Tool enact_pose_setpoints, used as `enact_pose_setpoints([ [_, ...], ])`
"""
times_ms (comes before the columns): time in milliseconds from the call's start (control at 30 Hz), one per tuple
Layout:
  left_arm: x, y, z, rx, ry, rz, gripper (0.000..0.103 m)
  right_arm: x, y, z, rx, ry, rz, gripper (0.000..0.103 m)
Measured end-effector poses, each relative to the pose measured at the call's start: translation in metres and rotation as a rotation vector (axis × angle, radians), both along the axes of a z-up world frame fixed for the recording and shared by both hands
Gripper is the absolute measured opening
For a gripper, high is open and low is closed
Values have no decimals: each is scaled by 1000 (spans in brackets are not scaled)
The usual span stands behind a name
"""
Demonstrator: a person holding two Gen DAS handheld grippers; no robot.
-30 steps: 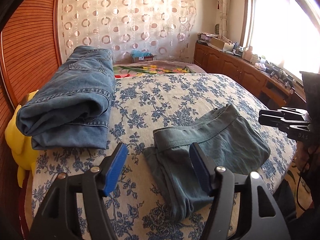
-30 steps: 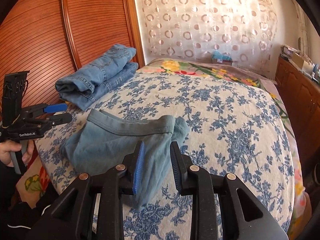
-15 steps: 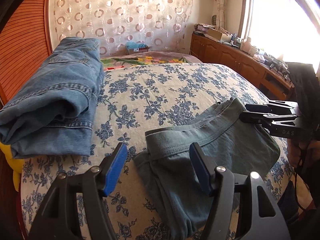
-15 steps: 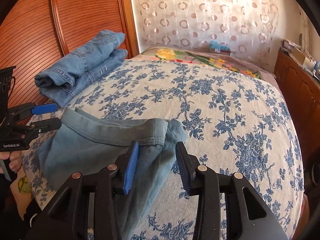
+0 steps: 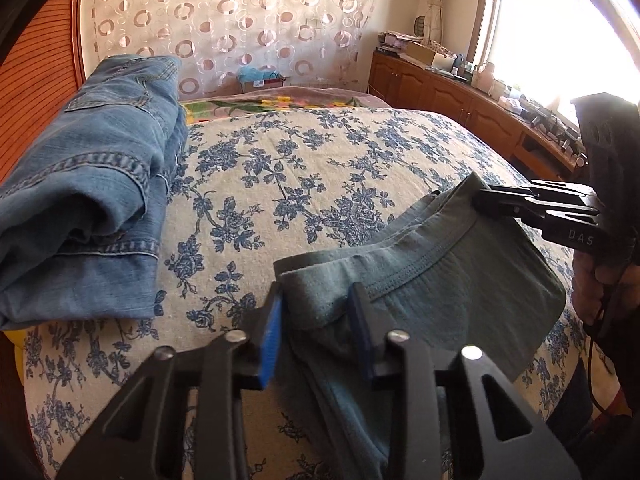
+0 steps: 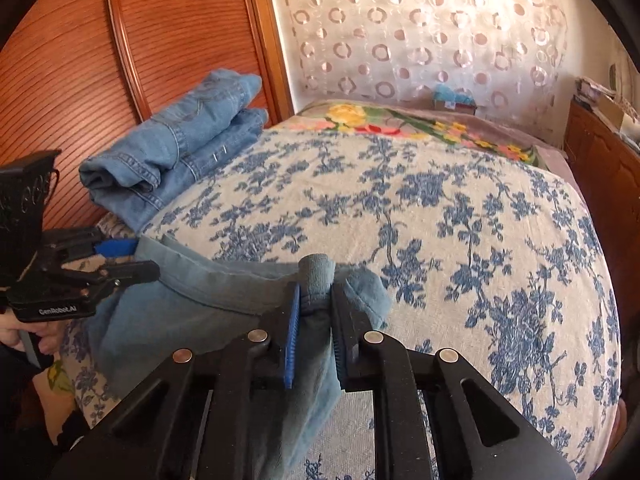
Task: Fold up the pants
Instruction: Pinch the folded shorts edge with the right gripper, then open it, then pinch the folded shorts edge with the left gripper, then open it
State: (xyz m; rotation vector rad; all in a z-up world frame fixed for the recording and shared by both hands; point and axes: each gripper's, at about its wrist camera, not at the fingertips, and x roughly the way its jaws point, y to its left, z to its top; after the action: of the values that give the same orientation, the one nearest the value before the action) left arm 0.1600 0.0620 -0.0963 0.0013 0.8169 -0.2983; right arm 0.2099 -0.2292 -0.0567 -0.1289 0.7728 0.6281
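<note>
Grey-green pants (image 5: 460, 280) lie on the floral bedspread (image 5: 320, 168) at the near edge of the bed, a tool at each end of the waistband.

Both tools' jaws have just been closing: the left tool (image 5: 316, 328) pinches the bunched left end of the waistband between its blue pads, and the right tool (image 6: 316, 320) is clamped tight on the gathered right end. Folded blue jeans (image 6: 176, 152) sit apart, by the wooden headboard (image 6: 120, 60).
</note>
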Motion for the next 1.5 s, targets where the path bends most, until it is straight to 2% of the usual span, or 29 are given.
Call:
enact_pose_setpoints([
  [67, -1, 1, 6, -6, -29, 11, 16, 2, 2, 0, -2, -17, -14, 11],
  [167, 1, 3, 17, -22, -72, 36, 16, 4, 5, -2, -8, -25, -31, 11],
  [300, 6, 3, 17, -8, -52, 42, 16, 7, 9, -7, -52, -8, -44, 13],
  [367, 5, 4, 15, -9, -33, 43, 25, 4, 6, -5, -48, -6, -47, 20],
  [533, -13, 10, 13, -8, -18, 43, 40, -16, -7, 3, -32, -19, -54, 28],
  [667, -44, 12, 11, -22, -26, 38, 41, -42, -15, 2, -28, -6, -50, 37],
  [867, -78, 5, 6, -37, -16, 3, 41, -76, -24, -6, -8, 41, -43, 43],
  [967, -81, 1, 0, -9, -8, 14, 41, -85, -25, -11, -22, 55, -47, 46],
  [1033, -79, 4, -6, -22, 13, 23, 38, -86, -27, -16, -19, 79, -53, 46],
  [1067, -78, 5, -7, -32, 18, 18, 28, -86, -27, -16, -19, 79, -53, 46],
  [1100, -79, 6, -8, -40, 19, 12, 25, -87, -30, -19, -8, 97, -53, 46],
  [1133, -80, 7, -8, -44, 13, 10, 14, -87, -31, -20, 3, 102, -47, 44],
  [1167, -81, 9, -7, -48, 5, 9, 9, -87, -32, -20, 18, 109, -34, 28],
  [1233, -83, 15, -5, -53, -7, 27, 5, -87, -36, -16, 43, 114, -20, 12],
  [1333, -83, 24, -6, -57, 6, 48, 4, -89, -40, -11, 50, 102, -13, 8],
  [1500, -88, 23, -5, -30, 1, 58, 4, -93, -39, -13, 28, 103, -8, 7],
])
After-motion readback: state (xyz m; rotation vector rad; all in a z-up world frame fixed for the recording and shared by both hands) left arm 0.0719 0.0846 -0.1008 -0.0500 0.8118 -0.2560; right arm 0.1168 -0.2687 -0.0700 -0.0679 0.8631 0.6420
